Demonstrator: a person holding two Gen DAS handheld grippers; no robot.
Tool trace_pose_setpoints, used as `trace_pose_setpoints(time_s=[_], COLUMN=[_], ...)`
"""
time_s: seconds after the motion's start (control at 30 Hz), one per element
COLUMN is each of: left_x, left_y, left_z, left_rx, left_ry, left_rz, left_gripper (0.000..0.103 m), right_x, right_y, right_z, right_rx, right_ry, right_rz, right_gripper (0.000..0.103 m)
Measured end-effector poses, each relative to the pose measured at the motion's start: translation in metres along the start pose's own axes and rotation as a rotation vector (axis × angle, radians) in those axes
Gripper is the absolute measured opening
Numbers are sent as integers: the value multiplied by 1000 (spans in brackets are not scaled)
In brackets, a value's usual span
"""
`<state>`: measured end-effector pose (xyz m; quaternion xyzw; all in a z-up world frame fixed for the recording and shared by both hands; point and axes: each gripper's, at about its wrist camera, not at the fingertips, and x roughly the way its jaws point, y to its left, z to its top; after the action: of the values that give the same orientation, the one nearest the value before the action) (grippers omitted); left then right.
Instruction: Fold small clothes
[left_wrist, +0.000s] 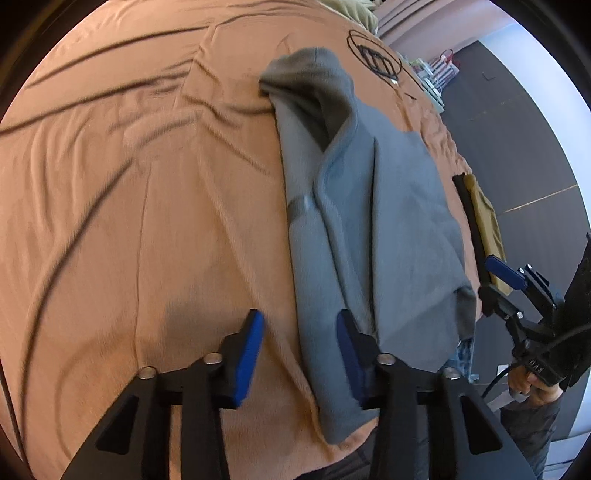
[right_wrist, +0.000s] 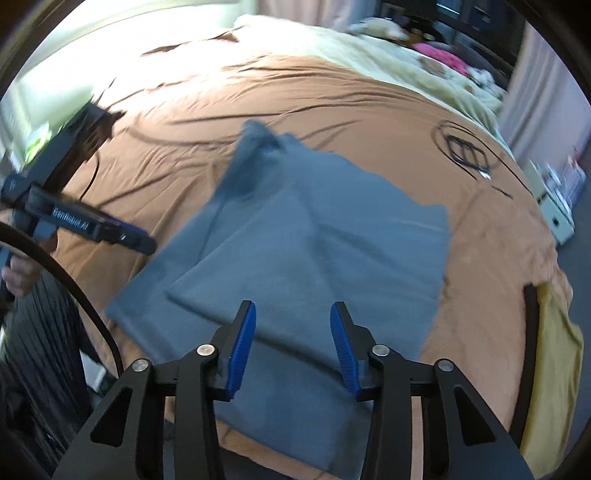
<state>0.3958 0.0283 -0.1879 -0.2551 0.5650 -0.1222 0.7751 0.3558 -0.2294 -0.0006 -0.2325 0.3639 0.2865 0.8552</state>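
Observation:
A grey hooded garment (left_wrist: 388, 221) lies on the bed, its sides folded in and its hood at the far end. My left gripper (left_wrist: 301, 321) hangs open low over the garment's left edge, with the right pad above the cloth and the left pad above the sheet. In the right wrist view, the same garment (right_wrist: 314, 229) spreads out ahead. My right gripper (right_wrist: 293, 310) is open just above its near end, with no cloth pinched. Each gripper shows in the other's view: the right gripper (left_wrist: 496, 286) off the bed's right edge, the left gripper (right_wrist: 144, 240) at the garment's left side.
An orange-brown sheet (left_wrist: 147, 221) covers the bed, creased at the left. A coiled black cable (right_wrist: 465, 147) lies beyond the garment. A yellow cloth with a black edge (right_wrist: 550, 350) hangs at the bed's right side. A cream blanket (right_wrist: 332, 44) is heaped at the far end.

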Motion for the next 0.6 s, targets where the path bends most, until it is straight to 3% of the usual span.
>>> trace_pose_setpoints(time_s=[0.27, 0.6], left_x=[-6, -25], left_y=[13, 37], left_z=[-17, -26], left_rx=[-28, -74], left_ry=[4, -18], left_rz=[-16, -30], left_gripper=[36, 36], right_x=[11, 41], right_y=[41, 54], right_z=[5, 9], right_rx=[-151, -239], right_ry=[38, 80], right_rz=[37, 86], right_gripper=[31, 28])
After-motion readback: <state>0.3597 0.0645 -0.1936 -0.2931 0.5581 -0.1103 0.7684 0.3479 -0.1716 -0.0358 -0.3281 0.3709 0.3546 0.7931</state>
